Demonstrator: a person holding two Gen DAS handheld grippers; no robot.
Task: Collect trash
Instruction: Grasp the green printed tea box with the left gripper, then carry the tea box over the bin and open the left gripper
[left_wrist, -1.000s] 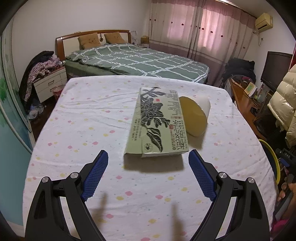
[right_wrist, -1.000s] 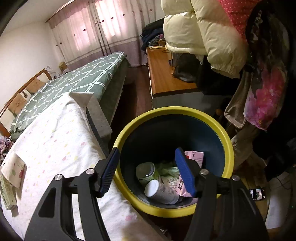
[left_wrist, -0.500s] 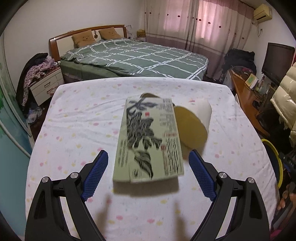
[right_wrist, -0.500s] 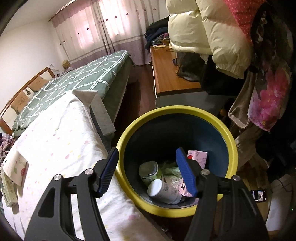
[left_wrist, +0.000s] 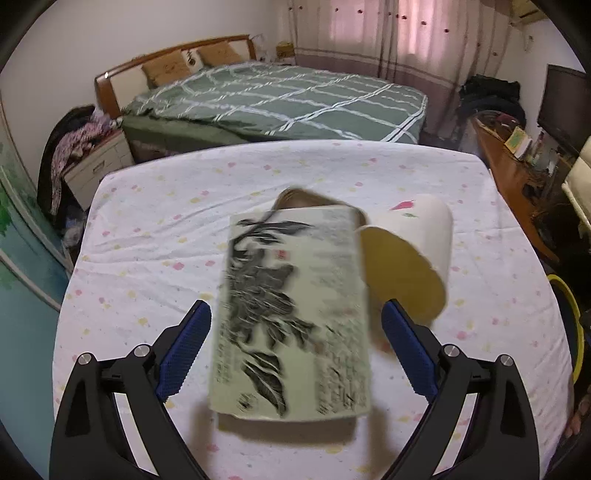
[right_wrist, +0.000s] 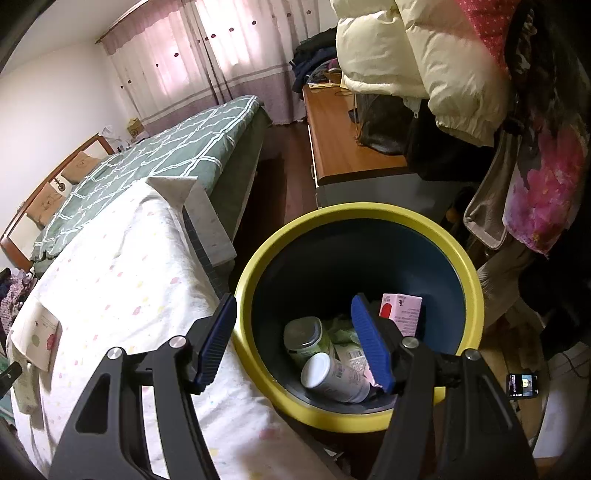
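green box (left_wrist: 291, 314) flat on the table (left_wrist: 147, 229), centre of the left wrist view.
left tongs (left_wrist: 295, 345) straddle it, jaws opening, pads clear; a tipped paper cup (left_wrist: 417, 251) lies beside it. right tongs (right_wrist: 293, 341) spread, empty, above the yellow-rimmed bin (right_wrist: 369, 218).

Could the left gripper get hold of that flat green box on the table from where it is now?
Probably yes. The left gripper is opening, with the green box lying flat between its fingers, pads not touching yet. Nothing covers the box; only the tipped paper cup lies close against its right side.
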